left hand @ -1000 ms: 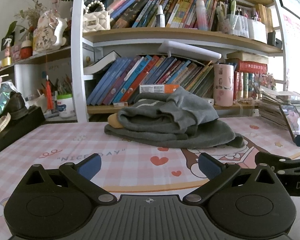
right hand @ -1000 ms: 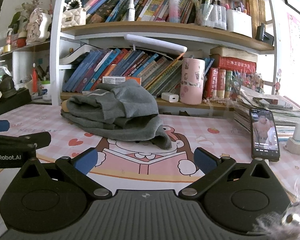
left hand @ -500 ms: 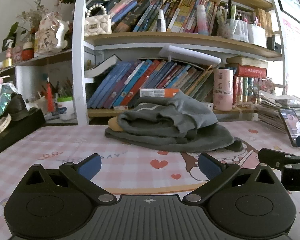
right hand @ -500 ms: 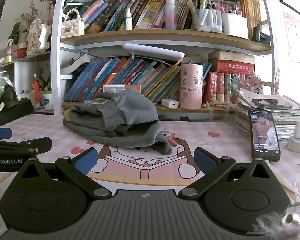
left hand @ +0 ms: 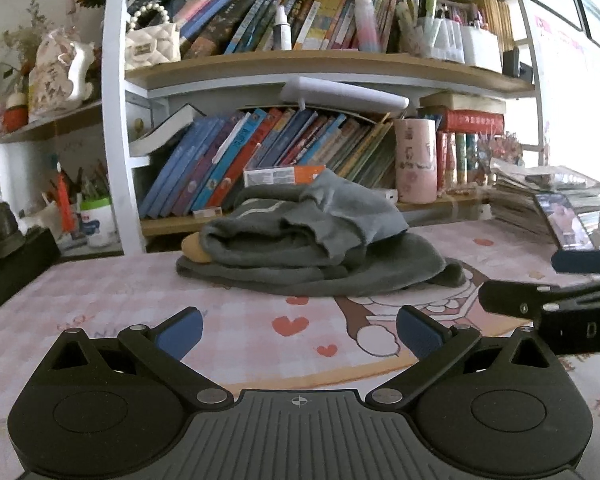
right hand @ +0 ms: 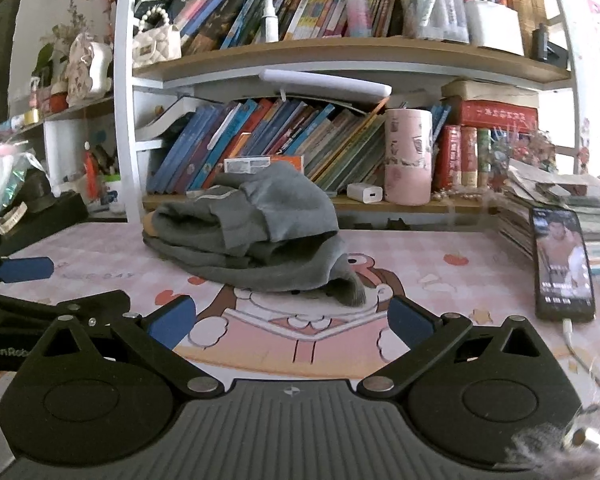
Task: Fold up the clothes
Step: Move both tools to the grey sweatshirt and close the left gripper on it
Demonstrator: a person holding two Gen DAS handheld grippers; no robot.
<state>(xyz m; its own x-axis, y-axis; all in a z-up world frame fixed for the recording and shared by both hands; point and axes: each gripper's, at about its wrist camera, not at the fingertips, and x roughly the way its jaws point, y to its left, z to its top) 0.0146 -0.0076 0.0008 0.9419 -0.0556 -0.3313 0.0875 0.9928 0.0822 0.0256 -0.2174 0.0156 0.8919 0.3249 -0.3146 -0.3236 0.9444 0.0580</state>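
Observation:
A grey garment (left hand: pixel 308 240) lies folded in a loose pile on the pink cartoon table mat (left hand: pixel 236 312), near the bookshelf. The right wrist view shows the same grey garment (right hand: pixel 252 236) with one corner drooping toward me. My left gripper (left hand: pixel 299 330) stands open, well short of the pile, nothing between its blue pads. My right gripper (right hand: pixel 291 320) is open too, with the garment's drooping corner just beyond its fingertips. Each gripper shows at the edge of the other's view: the right gripper (left hand: pixel 556 280) and the left gripper (right hand: pixel 32 284).
A bookshelf (left hand: pixel 300 140) full of leaning books backs the table, with a pink cup (right hand: pixel 408 162) and a white charger (right hand: pixel 364 194) on its low shelf. A lit phone (right hand: pixel 562 264) leans on a paper stack at right. A black box (left hand: pixel 16 260) sits left.
Both grippers have eased slightly closer to the pile and tilted a little; the garment looks larger. Both stay open and the garment has not moved.

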